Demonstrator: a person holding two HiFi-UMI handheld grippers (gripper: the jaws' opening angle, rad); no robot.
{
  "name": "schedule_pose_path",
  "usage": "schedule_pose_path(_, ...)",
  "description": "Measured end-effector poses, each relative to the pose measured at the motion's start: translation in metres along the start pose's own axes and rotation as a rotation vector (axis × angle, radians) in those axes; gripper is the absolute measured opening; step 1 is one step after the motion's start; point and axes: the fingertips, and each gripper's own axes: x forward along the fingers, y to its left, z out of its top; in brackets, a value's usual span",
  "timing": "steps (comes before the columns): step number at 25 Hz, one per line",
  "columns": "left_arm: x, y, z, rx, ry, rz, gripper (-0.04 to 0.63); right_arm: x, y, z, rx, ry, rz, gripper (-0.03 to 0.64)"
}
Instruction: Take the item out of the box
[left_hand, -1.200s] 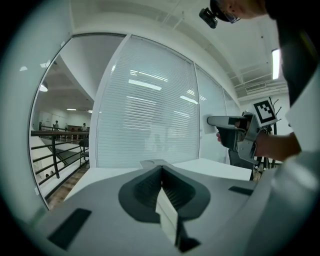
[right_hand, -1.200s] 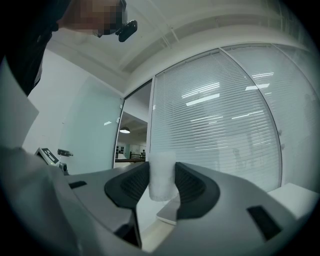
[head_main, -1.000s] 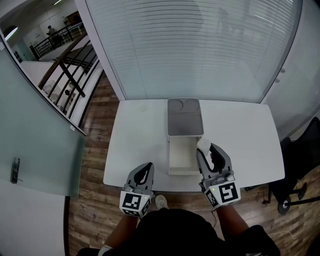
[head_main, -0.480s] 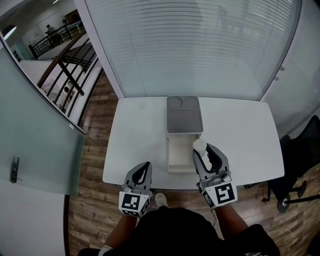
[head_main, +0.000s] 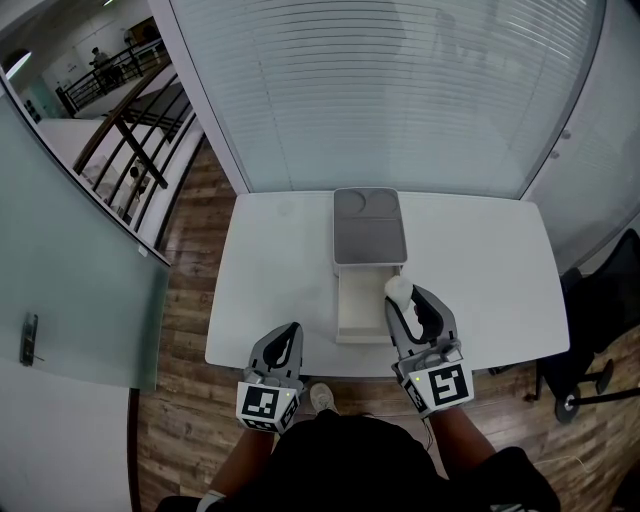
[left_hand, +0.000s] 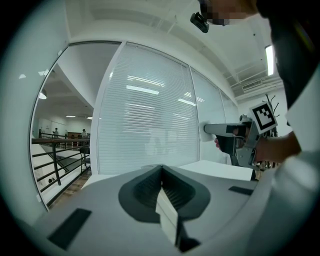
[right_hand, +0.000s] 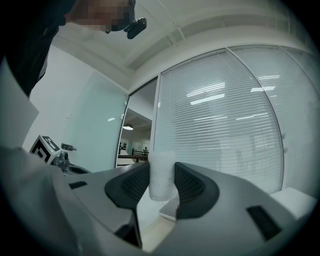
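An open white box (head_main: 355, 312) sits mid-table, its grey lid (head_main: 368, 227) flipped back behind it. My right gripper (head_main: 404, 299) is lifted above the box's right side and shut on a small white foam-like item (head_main: 398, 290), which stands pinched between the dark pads (right_hand: 162, 176). My left gripper (head_main: 284, 343) hovers at the table's front edge, left of the box; its jaws are closed together with nothing between them (left_hand: 161, 184).
The white table (head_main: 280, 270) stands against a wall of glass with white blinds (head_main: 380, 90). Wooden floor and a stair railing (head_main: 130, 130) lie to the left. An office chair base (head_main: 575, 405) is at the right.
My right gripper, still holding the white item, shifted slightly left and toward me over the box. The left gripper barely moved.
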Motion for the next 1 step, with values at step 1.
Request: schedule_pose_path(1,0.0003,0.0004,0.0003,0.000,-0.001,0.001,0.011,0.0009,0.0001,-0.0002,-0.001,0.000,0.001,0.161)
